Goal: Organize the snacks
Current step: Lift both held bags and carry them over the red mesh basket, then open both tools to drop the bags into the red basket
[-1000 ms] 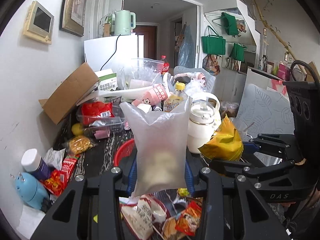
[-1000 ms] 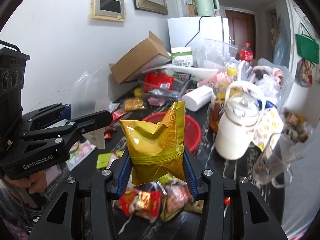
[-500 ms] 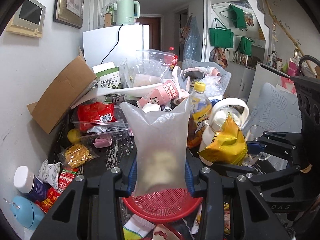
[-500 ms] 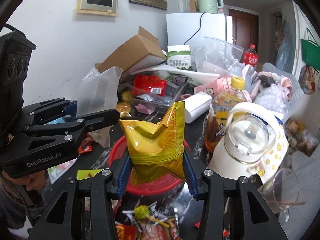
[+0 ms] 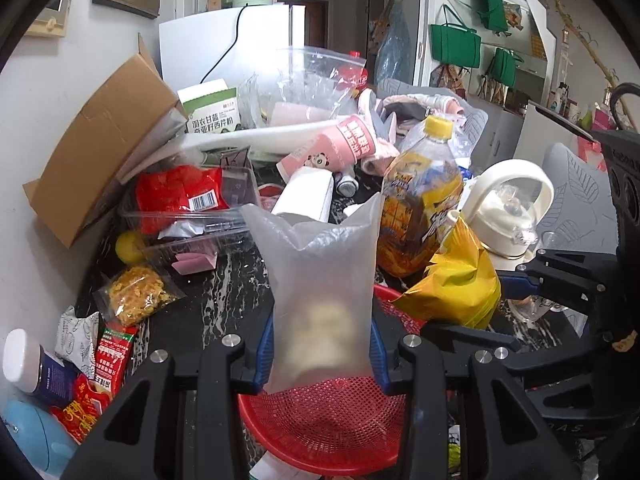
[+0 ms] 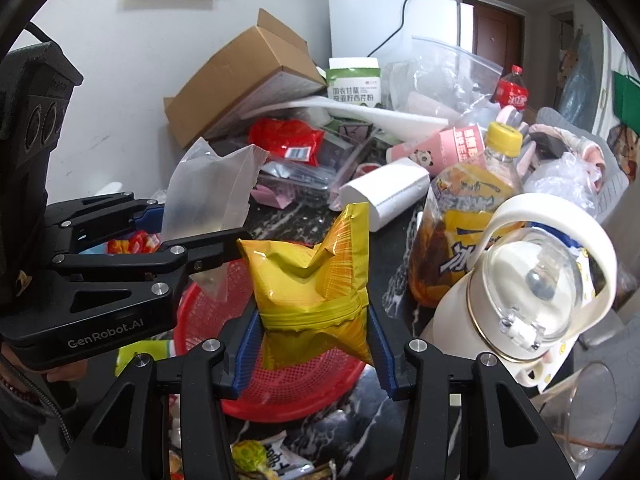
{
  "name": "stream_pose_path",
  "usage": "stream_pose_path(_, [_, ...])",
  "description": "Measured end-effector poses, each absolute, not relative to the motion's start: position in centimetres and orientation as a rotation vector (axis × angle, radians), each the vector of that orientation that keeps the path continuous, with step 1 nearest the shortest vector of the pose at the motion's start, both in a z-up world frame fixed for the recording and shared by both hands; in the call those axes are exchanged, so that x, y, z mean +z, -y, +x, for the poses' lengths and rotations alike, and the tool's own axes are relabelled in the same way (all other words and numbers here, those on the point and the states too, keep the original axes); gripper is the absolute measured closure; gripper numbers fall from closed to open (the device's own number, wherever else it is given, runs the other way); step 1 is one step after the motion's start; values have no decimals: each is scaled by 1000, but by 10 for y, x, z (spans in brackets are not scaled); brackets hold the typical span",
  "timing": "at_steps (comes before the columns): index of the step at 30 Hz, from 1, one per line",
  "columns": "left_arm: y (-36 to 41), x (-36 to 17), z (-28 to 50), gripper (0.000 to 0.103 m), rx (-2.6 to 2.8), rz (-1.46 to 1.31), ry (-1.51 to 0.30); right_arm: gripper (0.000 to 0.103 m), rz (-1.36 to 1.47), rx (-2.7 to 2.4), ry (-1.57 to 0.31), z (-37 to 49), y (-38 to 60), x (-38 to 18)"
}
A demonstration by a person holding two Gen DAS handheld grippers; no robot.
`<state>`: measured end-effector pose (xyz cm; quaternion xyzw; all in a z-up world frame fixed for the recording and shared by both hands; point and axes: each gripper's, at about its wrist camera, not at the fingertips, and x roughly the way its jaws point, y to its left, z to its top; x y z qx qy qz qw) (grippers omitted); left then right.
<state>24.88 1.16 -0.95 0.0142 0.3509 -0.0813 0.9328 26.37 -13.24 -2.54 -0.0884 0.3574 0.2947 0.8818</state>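
My left gripper (image 5: pixel 322 356) is shut on a translucent plastic bag (image 5: pixel 324 280) with pale pieces in its bottom, held upright. Under it sits a red mesh basket (image 5: pixel 320 428) on the dark marble table. My right gripper (image 6: pixel 314 346) is shut on a puffy yellow snack packet (image 6: pixel 308 284), also upright, over the same basket (image 6: pixel 288 384). In the left wrist view the yellow packet (image 5: pixel 456 292) hangs just right of the clear bag. The right wrist view has the clear bag (image 6: pixel 212 204) to the left, above the basket's far rim.
A white lidded jug (image 6: pixel 532 300) and a yellow-capped tea bottle (image 6: pixel 468 208) stand right of the basket, with a glass (image 6: pixel 588 412) nearer. A cardboard box (image 5: pixel 96 160), red packets and clutter fill the back. Loose snack packets (image 5: pixel 112 360) lie at the left edge.
Both grippers have moved forward over the table and slightly down, each keeping its bag. The red basket has come from ahead to directly beneath them; the loose snack pile has dropped out of view.
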Motion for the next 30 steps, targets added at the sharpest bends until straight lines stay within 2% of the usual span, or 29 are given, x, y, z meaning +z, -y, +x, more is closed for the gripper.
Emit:
stream_pose_path(9, [-14,-29,263,64,-144,35,-752,54,-192,599,-801,280,128,-47])
stream_pose_path(15, [-15,-38,271,54,-120,40,-792,49,-199,578,-823,286,126,-56])
stream_pose_path(18, [-16,-41,273,41,-93,45,-810,47,-194,570,-838,288,125,-59])
stream_pose_path(22, [-16,-38,272,34,-63,60,-811,44,-207,549,-839,287,125,-59])
stream_pose_path(30, [-23,-22,259,33,-49,45,-785,41,-210,527,-813,277,126,-43])
